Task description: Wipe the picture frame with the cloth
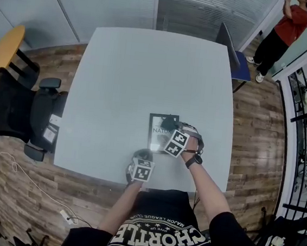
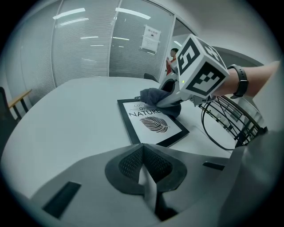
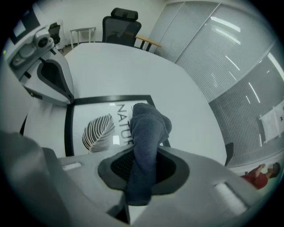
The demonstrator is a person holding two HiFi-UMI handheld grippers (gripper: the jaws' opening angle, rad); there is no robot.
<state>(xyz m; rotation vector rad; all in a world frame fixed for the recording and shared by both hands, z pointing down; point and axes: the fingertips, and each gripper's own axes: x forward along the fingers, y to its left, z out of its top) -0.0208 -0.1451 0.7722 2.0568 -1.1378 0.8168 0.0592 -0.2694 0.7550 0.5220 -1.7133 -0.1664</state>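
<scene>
Fingers [image 3: 119, 165] of the right gripper [image 3: 143, 170] are seen clamped on a dark blue-grey cloth [image 3: 148, 126], which is pinched between the two pads and bunched up forward of them. The bunched end of the cloth is pressed onto the picture frame [image 3: 67, 128], over the end of the printed word beside the leaf design. The frame, black-edged with a white print, is laid flat on the white table [image 1: 148, 64], near the edge closest to the person. The jaws of the left gripper [image 2: 144, 170] are seen brought together with nothing between them. This gripper is held low over the table, just beside the frame's near edge. A wristwatch [image 1: 193, 161] is worn on the arm behind the right gripper. A black office chair [image 1: 13, 105] is placed at the table's left side. A person in a red top [image 1: 292, 22] is seen well beyond the far right corner.
</scene>
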